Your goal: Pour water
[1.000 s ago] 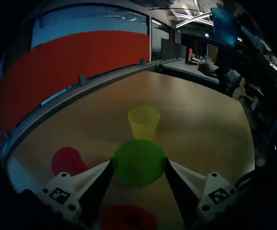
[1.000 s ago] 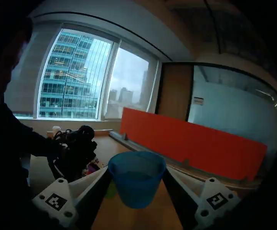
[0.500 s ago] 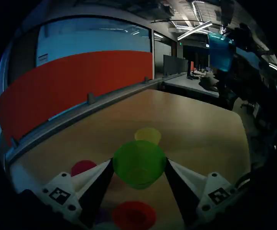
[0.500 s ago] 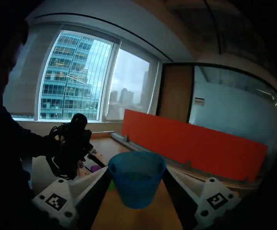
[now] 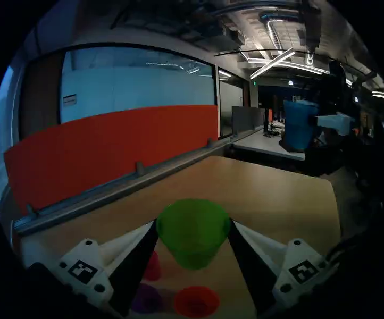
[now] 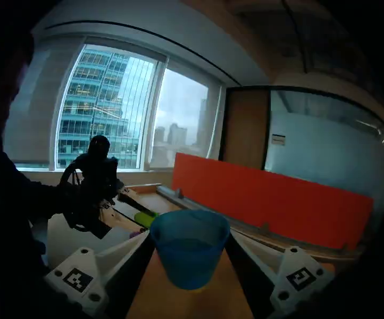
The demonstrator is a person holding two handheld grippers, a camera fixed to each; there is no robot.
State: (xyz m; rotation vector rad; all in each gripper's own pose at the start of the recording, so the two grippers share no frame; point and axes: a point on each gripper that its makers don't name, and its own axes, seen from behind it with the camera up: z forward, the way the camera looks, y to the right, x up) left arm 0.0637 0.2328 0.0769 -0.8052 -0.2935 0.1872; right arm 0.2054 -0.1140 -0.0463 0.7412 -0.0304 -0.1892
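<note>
The left gripper view is dim, lit by ceiling strips (image 5: 277,56) far right; the table (image 5: 277,196) looks dull. The right gripper view is brighter: daylight from the window (image 6: 112,106) far left turns the person (image 6: 11,212) to silhouette. Lines bow at the edges; the green cup (image 5: 193,231) and blue cup (image 6: 189,255) are sharp.

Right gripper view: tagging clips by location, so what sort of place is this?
Probably an open-plan office: a long wooden desk with an orange divider panel, and a tall window onto city high-rises.
</note>
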